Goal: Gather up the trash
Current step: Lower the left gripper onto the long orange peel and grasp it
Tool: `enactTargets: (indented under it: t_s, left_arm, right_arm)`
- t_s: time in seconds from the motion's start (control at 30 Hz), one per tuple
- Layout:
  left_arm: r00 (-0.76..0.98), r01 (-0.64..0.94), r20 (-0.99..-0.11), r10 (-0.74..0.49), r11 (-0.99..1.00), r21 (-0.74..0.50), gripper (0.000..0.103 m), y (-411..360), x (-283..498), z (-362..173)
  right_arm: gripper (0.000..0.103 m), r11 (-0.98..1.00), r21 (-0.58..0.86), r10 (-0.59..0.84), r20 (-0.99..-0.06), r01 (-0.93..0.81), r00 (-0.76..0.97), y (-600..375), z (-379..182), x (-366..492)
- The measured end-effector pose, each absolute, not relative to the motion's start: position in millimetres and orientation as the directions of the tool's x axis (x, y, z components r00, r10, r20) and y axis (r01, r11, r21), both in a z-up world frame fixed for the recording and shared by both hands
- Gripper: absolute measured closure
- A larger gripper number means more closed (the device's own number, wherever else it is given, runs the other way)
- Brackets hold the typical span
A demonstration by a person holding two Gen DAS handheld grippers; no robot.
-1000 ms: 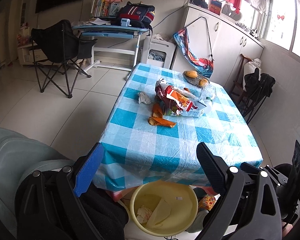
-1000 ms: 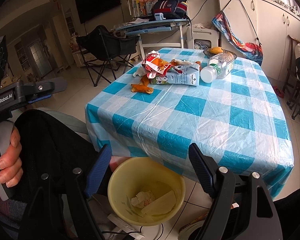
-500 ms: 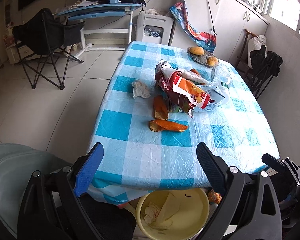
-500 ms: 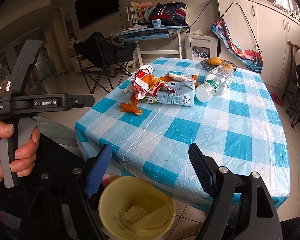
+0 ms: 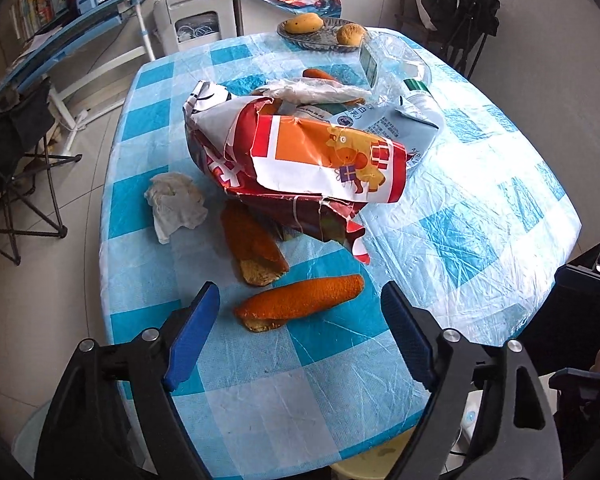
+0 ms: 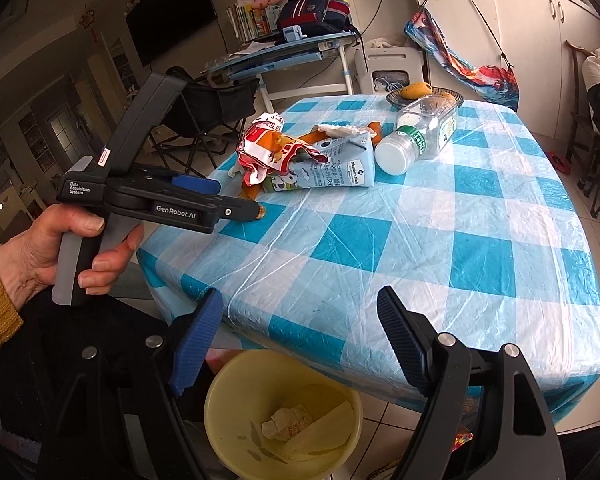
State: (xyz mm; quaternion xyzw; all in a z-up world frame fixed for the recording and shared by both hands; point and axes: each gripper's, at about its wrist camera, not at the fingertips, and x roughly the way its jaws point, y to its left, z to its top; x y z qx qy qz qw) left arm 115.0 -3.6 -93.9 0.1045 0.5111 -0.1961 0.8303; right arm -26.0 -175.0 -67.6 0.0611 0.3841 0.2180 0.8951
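Left hand-held gripper spread wide, nothing between its blue pads, poised low over the near end of the table, which wears a blue-and-white checked plastic cover. Just ahead of the fingertips, lower centre of the left wrist view: an orange peel strip flat on the cover, a second peel piece just beyond it, neither touched. Crumpled white tissue left of centre, apart from the peels. Middle of frame: torn red-and-orange snack wrapper heaped against a pale blue milk carton lying on its side; a clear plastic bottle on its side behind that, and a dish of fruit at the far edge, top of frame. Right hand-held gripper also spread and empty, off the near table edge, lower centre of the right wrist view, above a yellow bin on the floor that holds crumpled paper and a pale scrap. Same view, left side: the person's left hand gripping the other tool's handle, its tip reaching over the table corner near the peel.
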Motion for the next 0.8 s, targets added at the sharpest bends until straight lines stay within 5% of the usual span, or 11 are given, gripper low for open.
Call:
enactTargets:
  t_s: [0.2,0.57,0.63,0.67,0.8]
  left_arm:
    - [0.352,0.472,-0.906,-0.237,0.88,-0.046,0.058,-8,102,-95]
    - [0.408,0.492,-0.877,-0.254,0.87,-0.023,0.059,-17,100,-86]
    - [0.387,0.509,-0.887,-0.251,0.86,-0.021,0.066,-21,98,-90]
    - [0.38,0.513,-0.893,-0.241,0.858,-0.013,0.08,-23,97,-93]
    - [0.426,0.483,-0.886,-0.185,0.874,0.05,0.081,-27,96,-95]
  right_arm:
    - [0.027,0.896,0.296,0.443,-0.657,-0.332,0.61,-179,-69,-22]
    - [0.027,0.895,0.3,0.445,-0.66,-0.33,0.606,-179,-70,-24]
    - [0.027,0.896,0.299,0.442,-0.66,-0.327,0.607,-180,-71,-24]
    - [0.027,0.897,0.301,0.442,-0.66,-0.325,0.608,-180,-71,-23]
    - [0.027,0.897,0.299,0.441,-0.661,-0.325,0.607,-179,-71,-24]
